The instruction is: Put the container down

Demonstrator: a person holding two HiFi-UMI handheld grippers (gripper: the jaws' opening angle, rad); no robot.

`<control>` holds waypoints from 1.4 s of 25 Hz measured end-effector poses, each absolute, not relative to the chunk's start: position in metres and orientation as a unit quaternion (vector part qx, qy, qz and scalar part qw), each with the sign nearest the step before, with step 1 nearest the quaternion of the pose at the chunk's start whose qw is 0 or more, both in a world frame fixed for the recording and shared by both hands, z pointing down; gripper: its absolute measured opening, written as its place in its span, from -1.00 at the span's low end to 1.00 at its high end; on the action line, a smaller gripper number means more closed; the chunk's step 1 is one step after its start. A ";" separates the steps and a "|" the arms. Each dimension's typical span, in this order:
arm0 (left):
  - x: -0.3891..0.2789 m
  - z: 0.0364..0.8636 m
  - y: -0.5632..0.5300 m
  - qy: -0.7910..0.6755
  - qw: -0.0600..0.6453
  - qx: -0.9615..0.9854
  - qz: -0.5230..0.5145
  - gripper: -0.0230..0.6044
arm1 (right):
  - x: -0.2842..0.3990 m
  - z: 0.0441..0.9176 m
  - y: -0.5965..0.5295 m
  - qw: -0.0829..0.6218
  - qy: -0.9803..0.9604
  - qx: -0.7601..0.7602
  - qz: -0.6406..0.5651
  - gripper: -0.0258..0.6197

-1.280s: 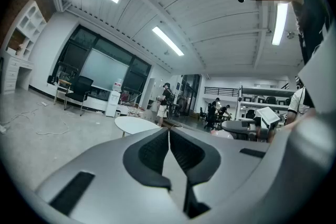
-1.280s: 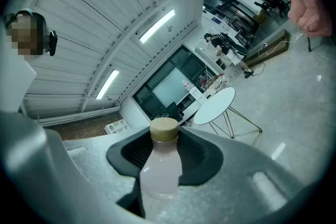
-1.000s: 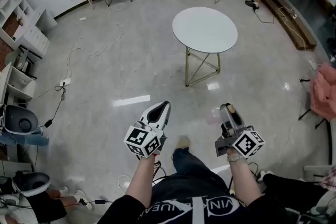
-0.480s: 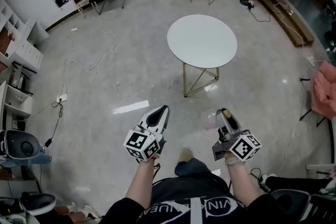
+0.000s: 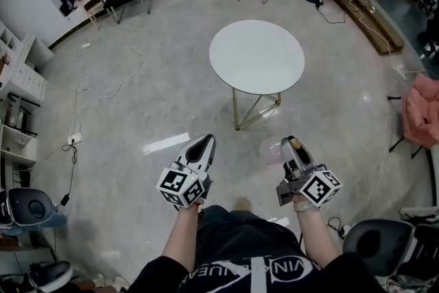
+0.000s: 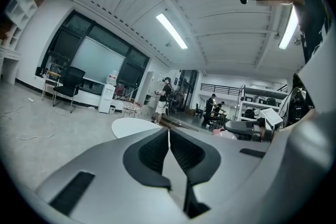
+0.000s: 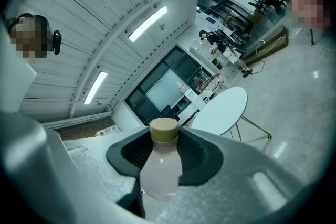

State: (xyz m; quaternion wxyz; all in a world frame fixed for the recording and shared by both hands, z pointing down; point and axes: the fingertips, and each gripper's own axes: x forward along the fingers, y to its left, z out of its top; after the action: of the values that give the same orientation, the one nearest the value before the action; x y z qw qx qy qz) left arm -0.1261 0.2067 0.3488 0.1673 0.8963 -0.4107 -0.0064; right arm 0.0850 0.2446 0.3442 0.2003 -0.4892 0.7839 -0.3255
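Head view: the person is holding both tools out over the grey floor (image 5: 137, 113), short of the round white table (image 5: 256, 55). The left gripper (image 5: 204, 141) and the right gripper (image 5: 291, 143) are pointing ahead side by side. The pale pink container (image 5: 268, 151) is sticking out at the right gripper's left.

Left gripper view: the jaws are lying pressed together, nothing between them.

Right gripper view: the jaws are clamping the container just below its tan cap (image 7: 164, 129), in the air, with the table beyond.

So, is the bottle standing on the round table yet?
No, the bottle is clamped in the right hand-held gripper, held off the floor short of the white round table.
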 end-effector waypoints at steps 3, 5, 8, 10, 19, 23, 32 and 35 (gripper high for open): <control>-0.126 0.349 0.204 -0.410 0.168 0.896 -0.002 -0.88 | 0.090 0.347 0.241 0.204 0.778 -0.493 -0.332 -0.49; -0.127 0.353 0.201 -0.412 0.173 0.895 0.004 -0.88 | 0.092 0.350 0.235 0.207 0.774 -0.495 -0.337 -0.49; -0.136 0.361 0.196 -0.418 0.182 0.890 0.010 -0.88 | 0.088 0.356 0.229 0.208 0.770 -0.497 -0.343 -0.49; -0.140 0.364 0.189 -0.418 0.184 0.890 0.012 -0.88 | 0.083 0.357 0.222 0.209 0.768 -0.497 -0.345 -0.49; -0.110 0.366 0.126 -0.381 0.182 0.906 0.005 -0.88 | 0.093 0.356 0.173 0.207 0.766 -0.508 -0.335 -0.49; -0.097 0.367 0.100 -0.365 0.184 0.913 0.006 -0.88 | 0.098 0.349 0.147 0.204 0.766 -0.513 -0.329 -0.49; -0.071 0.377 0.038 -0.342 0.194 0.919 0.016 -0.88 | 0.112 0.351 0.089 0.198 0.764 -0.522 -0.324 -0.49; -0.062 0.379 0.017 -0.333 0.196 0.922 0.019 -0.88 | 0.116 0.357 0.072 0.196 0.758 -0.528 -0.328 -0.49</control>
State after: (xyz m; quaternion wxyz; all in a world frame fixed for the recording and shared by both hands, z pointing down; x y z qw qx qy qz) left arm -0.0620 0.0172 0.3791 0.1961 0.9220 -0.3333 0.0192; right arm 0.1165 0.0716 0.3565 0.1961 -0.5278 0.7585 -0.3281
